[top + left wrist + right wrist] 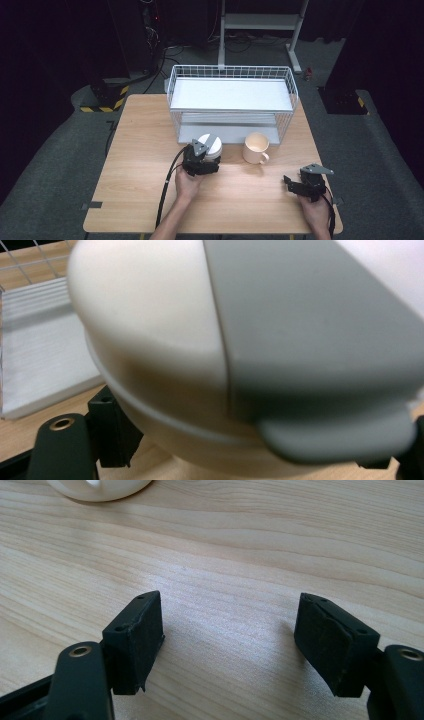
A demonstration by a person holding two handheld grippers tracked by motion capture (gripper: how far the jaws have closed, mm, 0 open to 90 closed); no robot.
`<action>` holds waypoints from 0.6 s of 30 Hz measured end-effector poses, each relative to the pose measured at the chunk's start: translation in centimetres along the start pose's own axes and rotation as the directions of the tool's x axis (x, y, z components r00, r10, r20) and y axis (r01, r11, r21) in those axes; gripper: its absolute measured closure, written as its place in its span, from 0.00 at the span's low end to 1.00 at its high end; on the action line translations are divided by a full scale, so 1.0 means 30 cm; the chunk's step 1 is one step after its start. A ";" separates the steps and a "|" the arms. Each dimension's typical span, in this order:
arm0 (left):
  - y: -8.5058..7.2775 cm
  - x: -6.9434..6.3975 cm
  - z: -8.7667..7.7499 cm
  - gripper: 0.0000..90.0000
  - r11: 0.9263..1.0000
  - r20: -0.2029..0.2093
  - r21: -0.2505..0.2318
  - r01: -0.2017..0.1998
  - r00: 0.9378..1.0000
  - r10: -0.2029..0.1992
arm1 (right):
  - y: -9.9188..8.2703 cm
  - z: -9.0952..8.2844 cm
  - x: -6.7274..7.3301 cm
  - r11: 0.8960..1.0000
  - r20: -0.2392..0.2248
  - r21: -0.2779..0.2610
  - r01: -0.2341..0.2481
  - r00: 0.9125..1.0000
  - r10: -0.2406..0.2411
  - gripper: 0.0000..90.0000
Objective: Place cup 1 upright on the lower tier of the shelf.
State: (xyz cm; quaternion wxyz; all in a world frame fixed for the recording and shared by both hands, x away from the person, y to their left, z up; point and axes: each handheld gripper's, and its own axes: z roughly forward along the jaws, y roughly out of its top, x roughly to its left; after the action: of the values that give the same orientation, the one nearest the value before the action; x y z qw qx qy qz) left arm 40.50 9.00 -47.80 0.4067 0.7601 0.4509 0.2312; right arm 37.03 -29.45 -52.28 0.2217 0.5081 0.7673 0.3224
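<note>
A round white container with a grey section (212, 144) stands on the wooden table (150, 200) just in front of the wire rack (295, 95). My left gripper (208, 159) reaches it from the near side. In the left gripper view the container (165, 330) looms close between the black jaws, and the left pad (107, 432) lies against its side, so the gripper (245, 445) is shut on it. My right gripper (291, 183) rests low at the near right of the table. Its jaws stand open (230, 635) over bare wood with nothing between them.
A cream mug (256, 148) stands right of the container, handle toward the near right; its base (100, 487) shows at the top of the right gripper view. The two-tier white wire rack fills the table's far middle. Dark floor and stands surround the table.
</note>
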 end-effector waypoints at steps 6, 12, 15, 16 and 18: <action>0.018 0.025 0.021 0.21 1.000 -0.003 0.007 0.012 1.000 -0.012 | 0.000 0.000 0.000 1.000 0.000 0.000 0.000 1.000 0.000 0.31; 0.042 0.051 0.036 0.21 0.999 -0.006 0.004 0.037 0.999 -0.037 | 0.000 0.000 0.000 1.000 0.000 0.000 0.000 1.000 0.000 0.31; 0.058 0.062 0.045 0.21 0.999 -0.014 0.005 0.036 0.999 -0.036 | 0.000 0.000 0.000 1.000 0.000 0.000 0.000 1.000 0.000 0.31; 0.061 0.064 0.047 0.21 0.999 -0.016 -0.003 0.039 0.999 -0.039 | 0.000 0.000 0.000 1.000 0.000 0.000 0.000 1.000 0.000 0.31; 0.065 0.073 0.049 0.21 0.998 -0.009 -0.012 0.061 0.998 -0.061 | 0.000 0.000 0.000 1.000 0.000 0.000 0.000 1.000 0.000 0.31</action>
State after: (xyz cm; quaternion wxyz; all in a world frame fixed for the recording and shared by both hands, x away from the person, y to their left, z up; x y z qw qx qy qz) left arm 43.57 9.79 -47.05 0.4161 0.7425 0.4742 0.2249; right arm 37.04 -29.45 -52.28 0.2214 0.5082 0.7673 0.3224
